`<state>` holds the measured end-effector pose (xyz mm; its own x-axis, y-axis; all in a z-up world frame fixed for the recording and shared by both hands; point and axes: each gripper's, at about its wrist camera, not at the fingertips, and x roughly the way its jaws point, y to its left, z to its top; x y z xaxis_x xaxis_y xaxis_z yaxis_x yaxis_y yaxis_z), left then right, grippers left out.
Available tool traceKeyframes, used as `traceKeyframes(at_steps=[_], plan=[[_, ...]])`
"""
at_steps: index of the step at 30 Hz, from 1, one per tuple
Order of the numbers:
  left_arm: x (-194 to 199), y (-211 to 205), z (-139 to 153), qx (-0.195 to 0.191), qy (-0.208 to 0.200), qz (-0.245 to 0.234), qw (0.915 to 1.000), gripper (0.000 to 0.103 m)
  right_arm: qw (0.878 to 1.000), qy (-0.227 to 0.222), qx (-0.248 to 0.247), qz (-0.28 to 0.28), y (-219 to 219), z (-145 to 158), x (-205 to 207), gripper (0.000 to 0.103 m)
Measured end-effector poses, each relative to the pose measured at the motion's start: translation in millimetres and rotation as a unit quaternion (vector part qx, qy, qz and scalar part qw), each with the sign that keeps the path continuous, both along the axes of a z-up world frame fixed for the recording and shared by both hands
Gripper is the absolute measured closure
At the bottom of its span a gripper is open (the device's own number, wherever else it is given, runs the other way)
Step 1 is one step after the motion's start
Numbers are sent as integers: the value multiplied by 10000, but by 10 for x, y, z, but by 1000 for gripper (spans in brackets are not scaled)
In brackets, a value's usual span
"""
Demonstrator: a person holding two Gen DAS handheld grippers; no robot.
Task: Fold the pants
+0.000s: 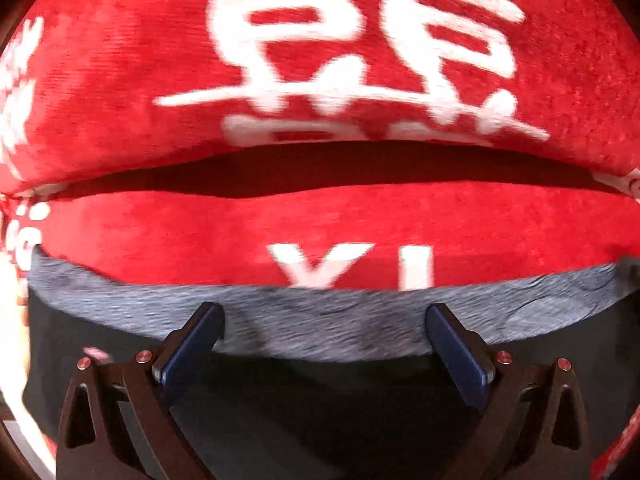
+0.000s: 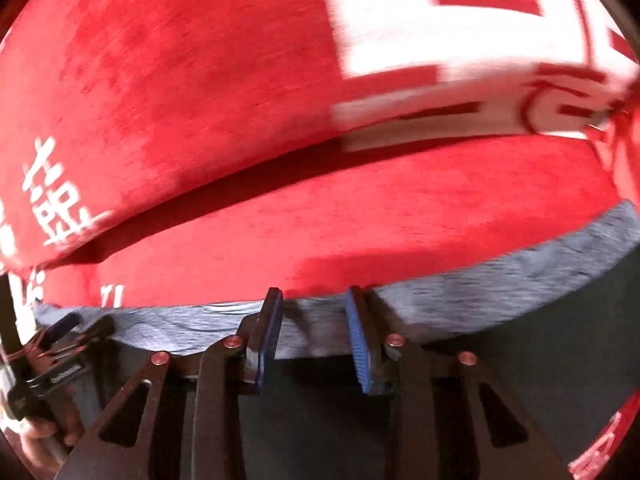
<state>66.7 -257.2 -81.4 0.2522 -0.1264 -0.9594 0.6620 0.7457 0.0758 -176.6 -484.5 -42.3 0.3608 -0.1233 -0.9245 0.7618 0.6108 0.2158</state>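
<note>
your left tool (image 1: pixel 324 320) is wide open, right tool (image 2: pixel 314 308) half-closed, both empty over the grey edge of the pants (image 1: pixel 360 312) on the red blanket (image 1: pixel 120 80), so bite both layers evenly before lifting.

The dark pants (image 1: pixel 320 400) fill the lower part of both views, their grey waistband (image 1: pixel 320 320) running as a band from left to right under the fingertips. In the left wrist view the left gripper (image 1: pixel 324 320) stands wide, with bare waistband across the whole gap. In the right wrist view the right gripper (image 2: pixel 314 316) leaves a narrower gap, only waistband showing in it. Above the band lies flat red cloth with white lettering (image 1: pixel 160 248), open to pass over. Further up, a raised red fold (image 1: pixel 120 80) overhangs a dark shadowed slot across mid-frame. The left gripper crowds the lower left corner of the right wrist view.
</note>
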Motion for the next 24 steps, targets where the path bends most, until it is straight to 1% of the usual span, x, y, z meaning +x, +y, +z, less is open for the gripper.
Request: traceKeyframes(at_steps=[3,4,6,8,9,11,12,13,14,15,16,17,18,19,20,21,23,24], plan=[[19,254,202,124,-285,-112,9995,0,9996,-127,240,-112,85,157,-140,65],[62,380,245,207,-377,-136,9990,0,9991,-224,346,-45,157,194,-146,65],[180,678,324,398,-574,-93,9975,0,9967,-470,604,285,416,260,-68,65],[302,1037,382,547,-668,95,9962,0,9924,-651,788,683,703,279,114,65],[394,1127,365,644,-674,196,9955,0,9873,-778,967,992,930,267,283,65],[584,1452,311,928,-741,464,9918,0,9795,-918,1178,1353,1338,234,568,65],[647,1593,265,1004,-765,543,9905,0,9732,-976,1344,1592,1587,182,765,65],[596,1772,154,1075,-773,598,9894,0,9692,-968,1457,1734,1746,124,898,65],[606,1917,118,943,-689,604,9913,0,9651,-911,1575,1881,1970,34,1031,65],[639,1996,125,703,-612,621,9937,0,9628,-783,1639,2003,2187,-84,1130,65],[671,2003,41,599,-530,640,9947,0,9618,-591,1644,2105,2365,-208,1208,66],[625,2029,41,520,-414,670,9955,0,9623,-433,1569,2179,2538,-305,1200,65],[636,2056,53,430,-326,721,9959,0,9666,-583,1263,2153,2662,-271,1153,66],[622,2094,72,402,-284,758,9959,0,9673,-511,1161,2196,2745,-254,1125,66],[616,2100,39,422,-267,801,9955,0,9660,-406,1183,2264,2807,-251,1116,66],[592,2108,84,492,-288,824,9950,0,9645,-329,1230,2312,2866,-233,1094,65],[506,2038,148,735,-362,827,9932,0,9619,-170,1427,2324,2968,-210,1036,65],[457,2001,184,831,-309,800,9928,0,9615,-143,1479,2312,2961,-200,1007,65]])
